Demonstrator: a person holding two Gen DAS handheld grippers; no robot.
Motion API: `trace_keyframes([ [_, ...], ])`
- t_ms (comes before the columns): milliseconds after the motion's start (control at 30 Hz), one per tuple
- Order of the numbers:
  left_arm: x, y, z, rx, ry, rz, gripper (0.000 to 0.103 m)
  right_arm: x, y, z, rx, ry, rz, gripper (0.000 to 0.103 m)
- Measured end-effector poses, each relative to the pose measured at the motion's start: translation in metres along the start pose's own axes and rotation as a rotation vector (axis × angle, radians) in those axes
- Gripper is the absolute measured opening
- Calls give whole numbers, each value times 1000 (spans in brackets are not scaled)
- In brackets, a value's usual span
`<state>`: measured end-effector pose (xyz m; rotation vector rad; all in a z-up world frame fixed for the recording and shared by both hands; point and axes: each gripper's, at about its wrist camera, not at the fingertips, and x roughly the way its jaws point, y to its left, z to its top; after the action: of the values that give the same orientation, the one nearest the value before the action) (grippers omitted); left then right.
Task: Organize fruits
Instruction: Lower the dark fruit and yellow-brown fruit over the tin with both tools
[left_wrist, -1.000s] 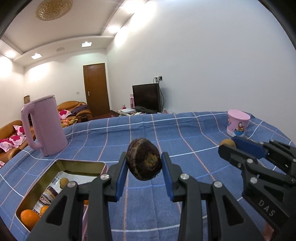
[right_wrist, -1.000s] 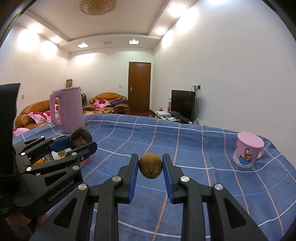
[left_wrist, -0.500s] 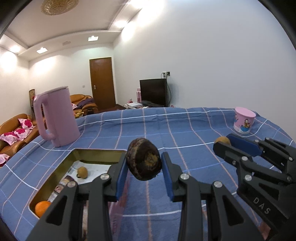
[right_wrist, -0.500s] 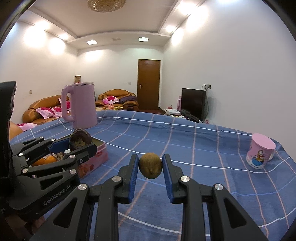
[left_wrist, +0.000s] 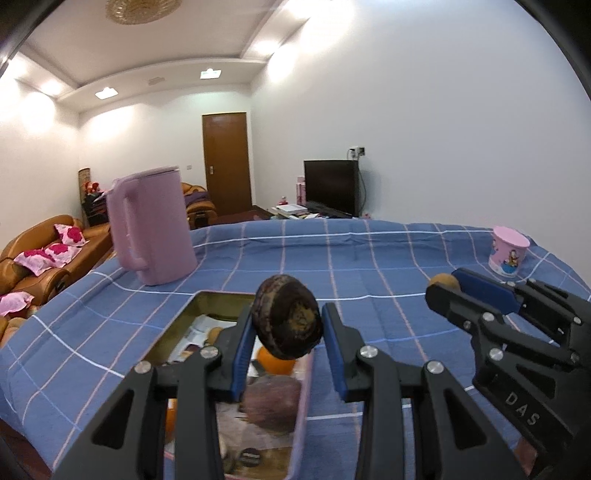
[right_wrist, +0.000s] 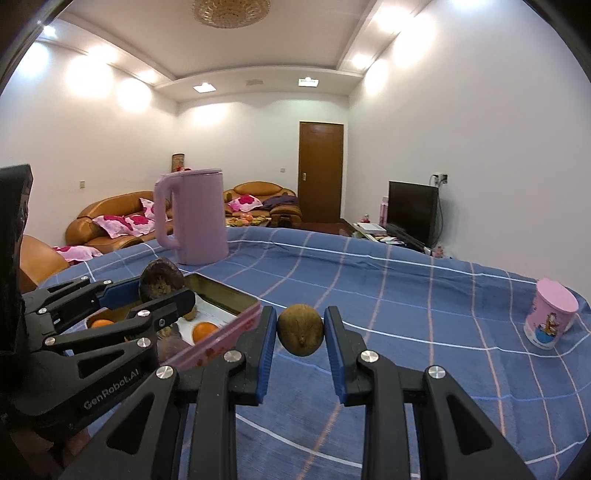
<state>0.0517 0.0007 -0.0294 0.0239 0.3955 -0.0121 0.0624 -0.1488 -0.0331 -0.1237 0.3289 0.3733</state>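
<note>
- Left gripper (left_wrist: 286, 328): clamped on dark wrinkled fruit (left_wrist: 286, 321), held above tin tray (left_wrist: 301, 413) for dropping in.
- Right gripper (right_wrist: 300, 328): closed on small brown fruit (right_wrist: 300, 329), tray just to its left, delivery pending.

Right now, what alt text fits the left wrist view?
The left gripper clamps a dark fruit above an open tin holding oranges. On the right, the right gripper holds a brown fruit; a pink jug stands behind on the blue cloth.
</note>
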Motion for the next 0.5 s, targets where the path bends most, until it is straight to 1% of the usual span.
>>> trace_keyframes([
  [500, 2, 47, -2, -39, 35, 88, 37, 16, 43, 15, -42, -7, 76, 28],
])
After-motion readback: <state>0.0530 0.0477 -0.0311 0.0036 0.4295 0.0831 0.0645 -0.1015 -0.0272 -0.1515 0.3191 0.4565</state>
